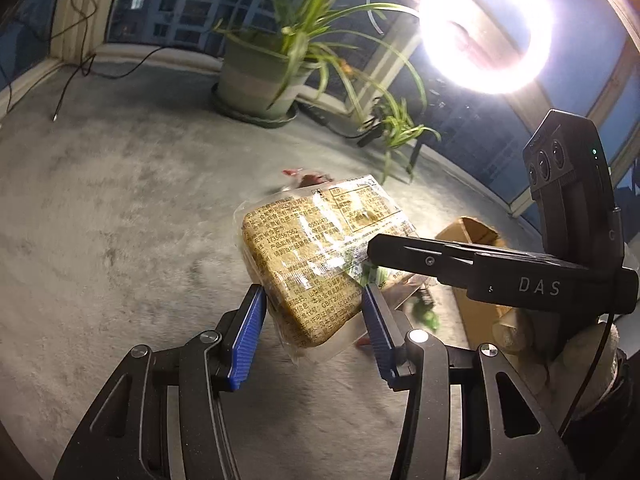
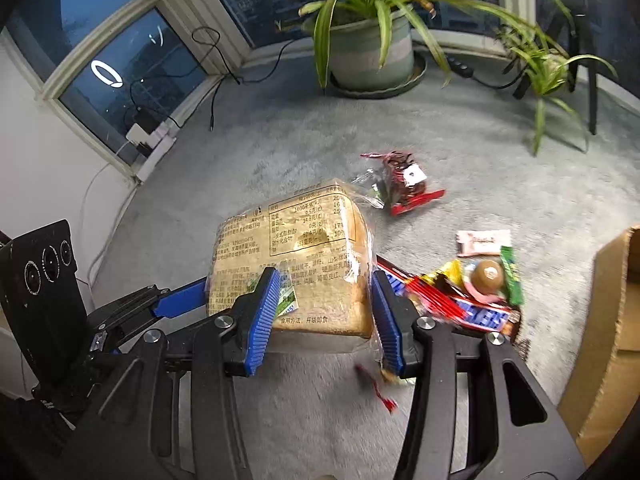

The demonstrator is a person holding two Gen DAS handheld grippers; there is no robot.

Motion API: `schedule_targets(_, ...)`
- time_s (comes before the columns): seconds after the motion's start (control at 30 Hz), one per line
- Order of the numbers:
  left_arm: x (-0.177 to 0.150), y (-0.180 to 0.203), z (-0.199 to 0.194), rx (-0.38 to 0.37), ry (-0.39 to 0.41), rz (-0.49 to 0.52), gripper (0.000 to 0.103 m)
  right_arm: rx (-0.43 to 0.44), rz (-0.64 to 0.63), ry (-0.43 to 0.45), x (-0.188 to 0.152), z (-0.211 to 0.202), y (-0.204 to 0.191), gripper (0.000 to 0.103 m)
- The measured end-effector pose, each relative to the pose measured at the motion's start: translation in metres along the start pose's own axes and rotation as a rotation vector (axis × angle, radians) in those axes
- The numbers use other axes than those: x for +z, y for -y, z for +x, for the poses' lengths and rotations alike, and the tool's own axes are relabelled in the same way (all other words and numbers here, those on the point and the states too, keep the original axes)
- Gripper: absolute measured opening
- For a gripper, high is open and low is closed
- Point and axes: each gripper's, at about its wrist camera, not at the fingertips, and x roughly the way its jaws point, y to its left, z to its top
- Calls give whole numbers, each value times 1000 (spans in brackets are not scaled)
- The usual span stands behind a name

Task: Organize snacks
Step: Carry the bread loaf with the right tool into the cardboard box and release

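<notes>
A clear bag of sliced bread [image 1: 312, 240] with printed labels hangs above the grey carpet [image 1: 120, 220], held from both sides. My left gripper [image 1: 313, 296] is shut on its lower end, blue pads pressing the bag. My right gripper [image 2: 326, 280] is shut on the same bread bag [image 2: 292, 248], one blue pad on each side. In the left wrist view a black finger [image 1: 400, 250] of the right gripper reaches in from the right. In the right wrist view a blue finger [image 2: 180, 300] of the left gripper comes in from the left.
A heap of small snacks [image 2: 472, 288] lies on the carpet beside an open cardboard box [image 2: 612, 320]. A red packet [image 2: 404, 184] and a pink wrapper [image 2: 484, 242] lie farther out. A potted plant [image 2: 372, 56], a smaller plant [image 2: 548, 72] and a power strip [image 2: 152, 136] stand along the windows.
</notes>
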Motion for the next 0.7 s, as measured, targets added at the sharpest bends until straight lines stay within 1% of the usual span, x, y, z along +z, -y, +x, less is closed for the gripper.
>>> schedule_targets(0.2,-3,31,-3,-36,14,41,47,-14,38,45,-18,-40,21,49)
schedule_targets(0.4,-8,77,5,-85,13,110,47,-57,87,92,-41,-85,53,49)
schedule_targets(0.7,-19,146,31,-183,-31,214,47,-136,176,143,-79,-141,106,49)
